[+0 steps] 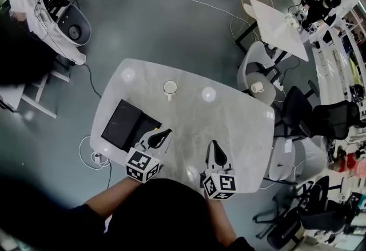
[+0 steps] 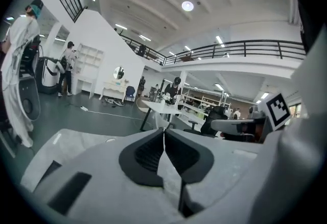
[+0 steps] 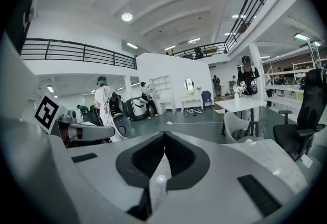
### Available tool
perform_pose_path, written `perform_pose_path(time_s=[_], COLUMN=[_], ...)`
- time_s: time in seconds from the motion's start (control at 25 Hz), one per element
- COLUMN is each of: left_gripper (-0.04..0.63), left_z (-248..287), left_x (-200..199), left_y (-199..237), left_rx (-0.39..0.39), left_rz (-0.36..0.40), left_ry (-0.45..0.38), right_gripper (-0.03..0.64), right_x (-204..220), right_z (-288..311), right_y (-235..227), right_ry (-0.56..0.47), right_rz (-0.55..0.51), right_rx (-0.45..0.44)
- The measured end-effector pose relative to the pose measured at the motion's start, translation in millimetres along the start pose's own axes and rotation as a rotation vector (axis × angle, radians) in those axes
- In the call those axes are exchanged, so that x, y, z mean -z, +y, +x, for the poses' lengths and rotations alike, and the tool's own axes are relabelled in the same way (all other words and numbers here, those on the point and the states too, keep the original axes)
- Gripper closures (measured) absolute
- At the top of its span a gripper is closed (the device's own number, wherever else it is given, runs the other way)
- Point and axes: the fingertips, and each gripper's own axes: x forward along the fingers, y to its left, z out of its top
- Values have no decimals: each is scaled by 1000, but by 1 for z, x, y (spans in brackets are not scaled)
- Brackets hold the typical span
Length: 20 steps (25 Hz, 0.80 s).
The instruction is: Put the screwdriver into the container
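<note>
Hovering nearly level above the table (image 1: 229, 112) — left tool (image 1: 162, 136) and right tool (image 1: 215, 154), both clamped shut.

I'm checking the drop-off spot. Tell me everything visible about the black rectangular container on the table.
The black rectangular container is flat and low, lying askew near the left edge of the pale table. Its inside looks dark, and its contents cannot be made out. The shut left gripper shows at its right edge.
</note>
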Motion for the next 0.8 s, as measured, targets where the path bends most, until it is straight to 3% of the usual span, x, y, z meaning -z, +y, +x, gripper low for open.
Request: perform_pose_path(time_s=[0.24, 0.48, 0.8], left_gripper=[575, 574, 575], left_z=[-8, -7, -11], left_x=[-6, -2, 3], left_y=[12, 18, 24], left_rx=[-51, -70, -85], left_rz=[45, 28, 29], left_ry=[-48, -33, -16], right_gripper=[606, 606, 606], right_x=[4, 5, 8], right_z=[-2, -3, -2], right_y=[-12, -24, -12], right_ry=[15, 12, 17], right_rz=[-17, -38, -45], right_rx=[27, 70, 49])
